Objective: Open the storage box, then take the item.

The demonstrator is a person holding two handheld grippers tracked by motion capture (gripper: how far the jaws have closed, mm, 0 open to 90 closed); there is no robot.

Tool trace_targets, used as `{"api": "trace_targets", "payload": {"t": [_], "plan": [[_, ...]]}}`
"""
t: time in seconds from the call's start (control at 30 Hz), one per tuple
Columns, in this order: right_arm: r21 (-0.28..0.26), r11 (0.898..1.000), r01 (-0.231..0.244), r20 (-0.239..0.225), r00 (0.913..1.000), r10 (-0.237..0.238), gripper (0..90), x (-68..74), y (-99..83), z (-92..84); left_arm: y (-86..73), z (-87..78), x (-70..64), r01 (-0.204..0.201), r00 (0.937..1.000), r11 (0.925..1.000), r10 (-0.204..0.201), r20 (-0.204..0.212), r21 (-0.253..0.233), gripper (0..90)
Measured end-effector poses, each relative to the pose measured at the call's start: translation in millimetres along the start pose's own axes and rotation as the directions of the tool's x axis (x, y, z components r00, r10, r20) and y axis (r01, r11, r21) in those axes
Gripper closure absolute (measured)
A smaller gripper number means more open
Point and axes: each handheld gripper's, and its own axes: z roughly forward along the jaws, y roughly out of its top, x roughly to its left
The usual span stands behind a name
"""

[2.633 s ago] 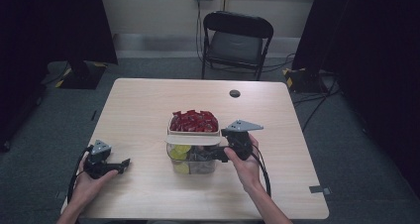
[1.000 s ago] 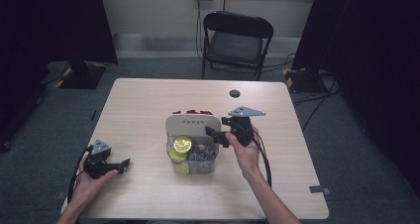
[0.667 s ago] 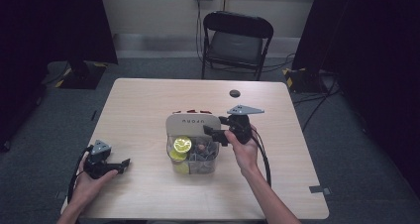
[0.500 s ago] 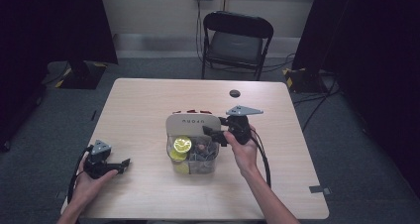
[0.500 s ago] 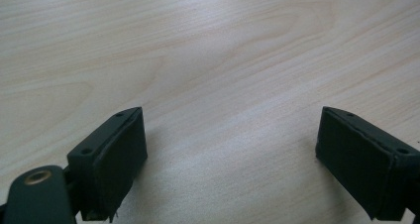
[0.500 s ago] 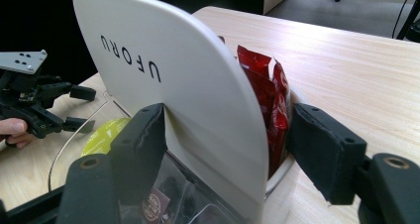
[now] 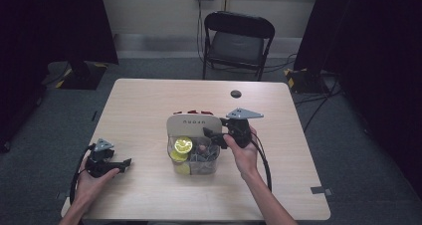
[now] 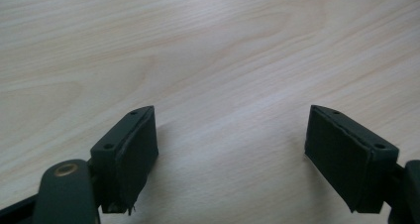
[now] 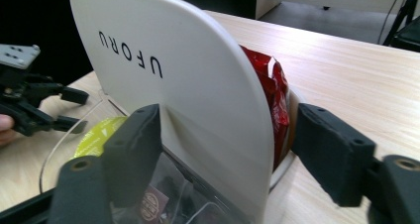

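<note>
A clear plastic container (image 7: 215, 166) stands mid-table with its white lid (image 7: 193, 122) (image 9: 188, 85), marked UFORU, raised upright. Red packets (image 7: 194, 112) (image 9: 270, 90) lie behind the lid and a yellow-topped cup (image 7: 183, 145) (image 9: 96, 137) sits in front. My right gripper (image 7: 211, 135) (image 9: 228, 154) straddles the lid's right edge; its jaws have just been opening, one pad lies by the lid's face and the other stands clear of it. My left gripper (image 7: 127, 163) (image 8: 230, 154) rests low at the front left, jaws just been closing, still apart over bare wood. It also appears far off in the right gripper view (image 9: 72, 109).
A small black round object (image 7: 235, 93) lies near the table's far edge. A black folding chair (image 7: 238, 41) stands beyond the table (image 7: 139, 100). Bare wood lies between the left gripper and the container.
Since the earliest frame the white lid has gone from a thin strip to standing upright, hiding most of the red packets. The right gripper moved back to the lid's edge. The left hand stayed put.
</note>
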Motion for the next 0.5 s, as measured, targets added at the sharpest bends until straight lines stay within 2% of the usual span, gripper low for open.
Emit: {"api": "trace_targets", "payload": {"t": [0.03, 0.1, 0.23, 0.27, 0.37, 0.4, 0.5], "plan": [[0.013, 1.0, 0.004, 0.017, 0.9999, -0.004, 22.3, -0.2, -0.8, 0.2, 2.6, -2.8, -2.9, 0.01, 0.9998, 0.9997, -0.009, 0.016, -0.022, 20.8], [0.025, 1.0, -0.001, 0.017, 0.9998, 0.001, 22.5, -1.5, -2.4, 0.7, 4.3, -4.5, -4.0, 0.013, 0.9996, 0.9994, -0.013, 0.024, -0.031, 21.1], [0.025, 1.0, -0.009, 0.027, 0.9996, 0.008, 22.1, -4.7, -4.3, -0.5, 12.4, -10.7, -11.6, 0.02, 0.9963, 0.9964, -0.013, 0.085, -0.082, 22.0], [0.029, 1.0, -0.008, 0.03, 0.9995, 0.007, 22.1, -5.0, -4.6, -0.4, 12.4, -10.7, -11.6, 0.02, 0.9963, 0.9964, -0.013, 0.085, -0.082, 22.4], [0.032, 0.999, -0.011, 0.028, 0.9996, 0.01, 22.1, -5.3, -5.2, 0.1, 18.2, -14.7, -18.9, 0.008, 0.9922, 0.9938, 0.006, 0.124, -0.111, 24.3], [0.032, 0.999, -0.011, 0.027, 0.9996, 0.01, 22.1, -5.4, -5.2, 0.2, 21.0, -17.1, -22.9, -0.005, 0.9917, 0.9924, 0.02, 0.127, -0.123, 24.5], [0.031, 0.999, -0.01, 0.024, 0.9997, 0.009, 22.1, -5.4, -4.9, 0.5, 23.4, -18.8, -25.7, -0.006, 0.9898, 0.9906, 0.025, 0.14, -0.137, 24.5]]}}
